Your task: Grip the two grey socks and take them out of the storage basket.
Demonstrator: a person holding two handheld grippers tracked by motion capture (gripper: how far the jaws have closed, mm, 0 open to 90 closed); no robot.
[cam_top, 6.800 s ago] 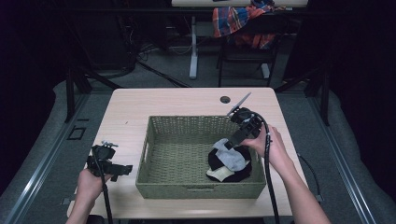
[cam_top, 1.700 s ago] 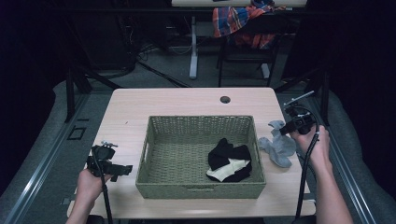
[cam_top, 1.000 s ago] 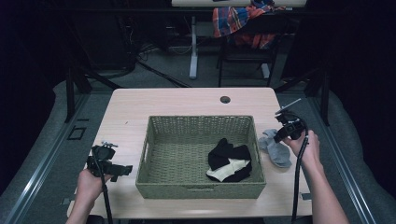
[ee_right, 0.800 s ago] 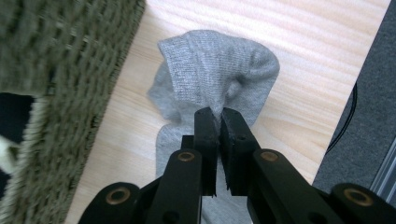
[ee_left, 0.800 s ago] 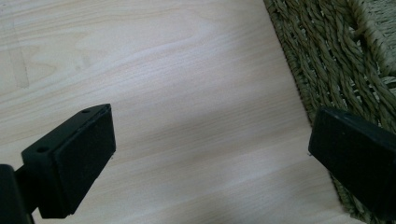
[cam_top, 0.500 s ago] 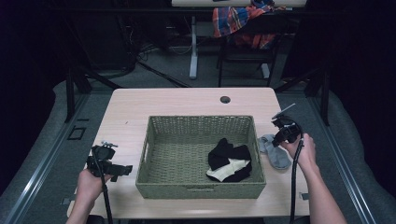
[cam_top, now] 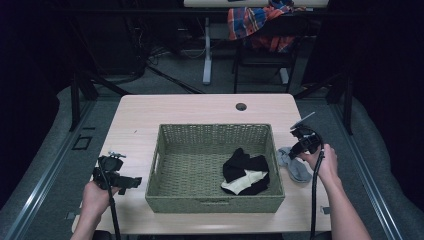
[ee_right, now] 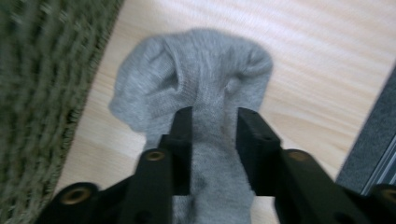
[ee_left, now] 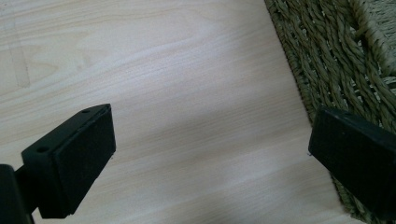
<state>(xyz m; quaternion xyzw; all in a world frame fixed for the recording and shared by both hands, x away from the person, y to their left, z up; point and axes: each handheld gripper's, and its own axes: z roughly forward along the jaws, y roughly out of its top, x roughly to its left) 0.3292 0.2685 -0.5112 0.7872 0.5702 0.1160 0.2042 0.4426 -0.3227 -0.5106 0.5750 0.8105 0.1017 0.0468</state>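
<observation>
Grey sock (cam_top: 295, 165) lies on the worktop (cam_top: 200, 107) in the narrow strip between the woven basket (cam_top: 215, 202) and the worktop's right edge. Right tongs (cam_top: 298, 145) have just been opening; the right gripper view shows the sock (ee_right: 205, 79) between their part-open jaws. Left tongs (cam_top: 122, 181), wide and empty, sit over open worktop left of the basket; the left gripper view shows bare wood (ee_left: 187, 93) beside the weave (ee_left: 336, 60). Black-and-cream sock (cam_top: 245, 172) rests in the basket's near right corner.

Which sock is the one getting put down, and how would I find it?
Start at the big woven basket on the table. Look just past its right wall, where the right gripper is: the grey sock lies there on bare wood. The black and cream socks are inside the basket instead.
</observation>
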